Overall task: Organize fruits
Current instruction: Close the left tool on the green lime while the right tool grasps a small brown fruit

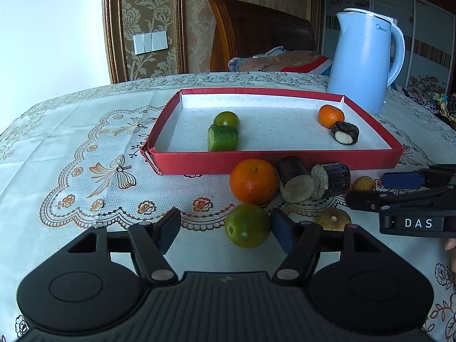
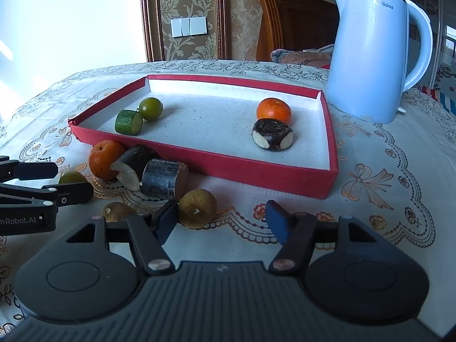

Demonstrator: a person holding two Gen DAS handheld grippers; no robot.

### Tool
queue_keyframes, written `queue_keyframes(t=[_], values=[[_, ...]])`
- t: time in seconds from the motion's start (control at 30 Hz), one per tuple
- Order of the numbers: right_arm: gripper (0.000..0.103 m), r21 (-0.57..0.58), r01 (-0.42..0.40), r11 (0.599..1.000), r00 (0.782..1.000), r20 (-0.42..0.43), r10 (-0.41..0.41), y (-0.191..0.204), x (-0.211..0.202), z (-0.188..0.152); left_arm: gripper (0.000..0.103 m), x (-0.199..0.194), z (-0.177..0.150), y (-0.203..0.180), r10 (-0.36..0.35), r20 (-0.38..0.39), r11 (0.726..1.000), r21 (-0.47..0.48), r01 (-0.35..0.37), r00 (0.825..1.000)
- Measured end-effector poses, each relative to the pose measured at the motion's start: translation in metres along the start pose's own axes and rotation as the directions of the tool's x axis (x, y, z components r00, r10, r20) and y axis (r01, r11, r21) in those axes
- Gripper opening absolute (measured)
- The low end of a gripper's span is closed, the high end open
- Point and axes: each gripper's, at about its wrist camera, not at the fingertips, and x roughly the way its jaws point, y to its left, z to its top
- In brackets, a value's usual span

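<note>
A red tray (image 1: 273, 162) holds a green fruit (image 1: 226, 118), a cucumber piece (image 1: 223, 138), an orange (image 1: 330, 116) and a dark root slice (image 1: 345, 132). In front of it lie an orange (image 1: 253, 181), two dark root chunks (image 1: 293, 179) and two brownish fruits (image 2: 196, 208). My left gripper (image 1: 225, 230) is open around a green fruit (image 1: 247, 225), which sits against the right pad with a gap at the left pad. My right gripper (image 2: 221, 222) is open; a brownish fruit lies just inside its left fingertip.
A pale blue kettle (image 1: 367, 62) stands at the tray's far right corner. The table wears a lace-patterned cloth (image 1: 85, 156). Each gripper shows in the other's view, close beside it. A bed with a wooden headboard (image 1: 256, 28) lies behind the table.
</note>
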Motion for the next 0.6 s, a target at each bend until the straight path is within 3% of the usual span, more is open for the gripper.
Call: queue_keyframes(t=[0.43, 0.57, 0.6], values=[[0.049, -0.025, 0.004, 1.000, 1.000, 0.004, -0.003, 0.0045, 0.0001, 0.0010, 0.069, -0.0008, 0.0010, 0.0009, 0.006, 0.011, 1.000, -0.002, -0.006, 1.000], [0.043, -0.025, 0.009, 1.000, 1.000, 0.006, -0.009, 0.0044, 0.0000, 0.0008, 0.069, -0.0018, 0.0004, 0.0001, 0.006, 0.013, 1.000, -0.001, -0.006, 1.000], [0.037, -0.028, 0.007, 1.000, 1.000, 0.007, -0.007, 0.0047, -0.0001, 0.0008, 0.067, -0.0024, 0.0006, -0.0004, 0.008, 0.017, 1.000, 0.001, -0.008, 1.000]])
